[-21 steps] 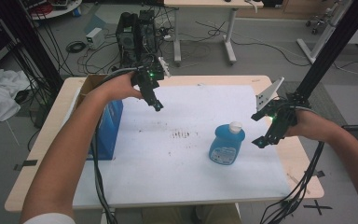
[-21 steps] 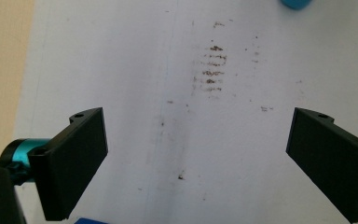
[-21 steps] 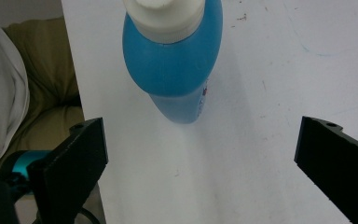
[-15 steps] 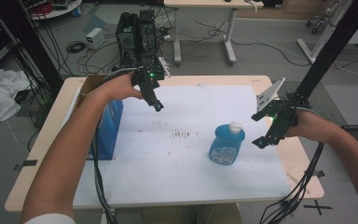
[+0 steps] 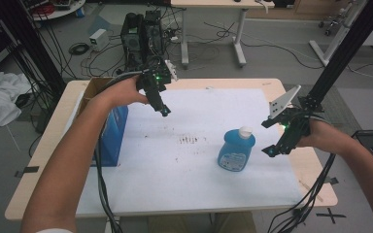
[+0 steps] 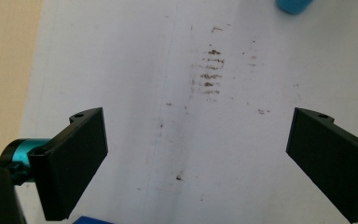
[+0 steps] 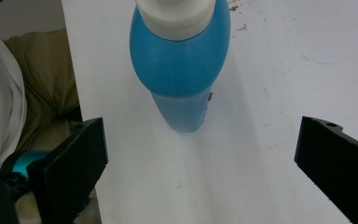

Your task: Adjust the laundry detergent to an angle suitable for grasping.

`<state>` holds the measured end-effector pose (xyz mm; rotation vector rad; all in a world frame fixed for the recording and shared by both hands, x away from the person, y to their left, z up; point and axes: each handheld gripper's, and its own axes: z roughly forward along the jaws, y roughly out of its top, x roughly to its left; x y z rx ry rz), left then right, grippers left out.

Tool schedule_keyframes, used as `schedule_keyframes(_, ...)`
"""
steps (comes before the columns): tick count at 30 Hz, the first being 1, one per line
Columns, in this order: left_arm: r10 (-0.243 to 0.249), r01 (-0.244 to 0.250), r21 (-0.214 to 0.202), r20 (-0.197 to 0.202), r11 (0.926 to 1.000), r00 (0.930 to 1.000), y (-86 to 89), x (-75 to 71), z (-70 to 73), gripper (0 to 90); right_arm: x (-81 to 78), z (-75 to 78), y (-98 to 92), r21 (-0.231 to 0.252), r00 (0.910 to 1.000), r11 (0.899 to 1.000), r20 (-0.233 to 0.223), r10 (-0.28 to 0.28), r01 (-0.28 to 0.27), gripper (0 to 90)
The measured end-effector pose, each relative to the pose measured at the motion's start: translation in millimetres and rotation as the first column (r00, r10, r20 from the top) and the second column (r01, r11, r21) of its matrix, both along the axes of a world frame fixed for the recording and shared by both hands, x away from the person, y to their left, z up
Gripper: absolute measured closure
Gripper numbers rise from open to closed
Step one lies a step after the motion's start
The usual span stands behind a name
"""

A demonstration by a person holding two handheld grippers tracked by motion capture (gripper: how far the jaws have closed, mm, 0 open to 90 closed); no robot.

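A blue bottle (image 5: 236,151) with a white cap stands upright on the white sheet (image 5: 199,160), right of the middle. My right gripper (image 5: 271,151) hovers just to its right, open and empty. The right gripper view has the blue bottle (image 7: 182,70) ahead of the wide-spread jaws, apart from them. My left gripper (image 5: 165,111) is held over the back left of the sheet, open, with nothing between its jaws. In the left gripper view the white sheet (image 6: 121,70) lies below, marked by brown stains (image 6: 209,70), and the bottle's blue edge (image 6: 292,4) peeks in at the top.
A blue box (image 5: 110,136) stands at the table's left side, under my left forearm. Brown stains (image 5: 190,141) mark the sheet's middle. Cables hang off the table's front edge. A black frame post (image 5: 342,53) rises at the right rear.
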<state>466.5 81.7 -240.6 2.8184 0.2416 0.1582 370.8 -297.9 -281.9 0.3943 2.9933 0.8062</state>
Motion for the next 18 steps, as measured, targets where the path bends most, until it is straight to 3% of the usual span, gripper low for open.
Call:
schedule_keyframes(3,-0.003,0.003,0.010,0.003,0.9999,1.0000,-0.2,-1.1,-0.3,5.2,-0.5,-2.1,-0.4,0.011,1.0000,1.000,0.007,-0.003,0.003,1.5)
schedule_keyframes(6,0.013,-0.013,-0.016,0.002,0.9998,0.9999,0.5,-2.7,-3.0,5.2,-1.3,-5.9,-0.9,0.028,1.0000,1.000,0.007,0.002,-0.002,1.5)
schedule_keyframes(10,-0.002,0.002,0.001,0.004,1.0000,1.0000,1.4,-1.6,-2.0,5.2,-2.9,-7.8,-0.6,0.033,1.0000,0.999,0.000,-0.002,0.002,1.5)
schedule_keyframes(18,0.014,-0.014,-0.003,0.006,0.9999,0.9999,1.6,-1.4,-3.9,5.2,-3.1,-15.2,-4.5,0.057,1.0000,0.998,-0.002,-0.003,0.003,1.5)
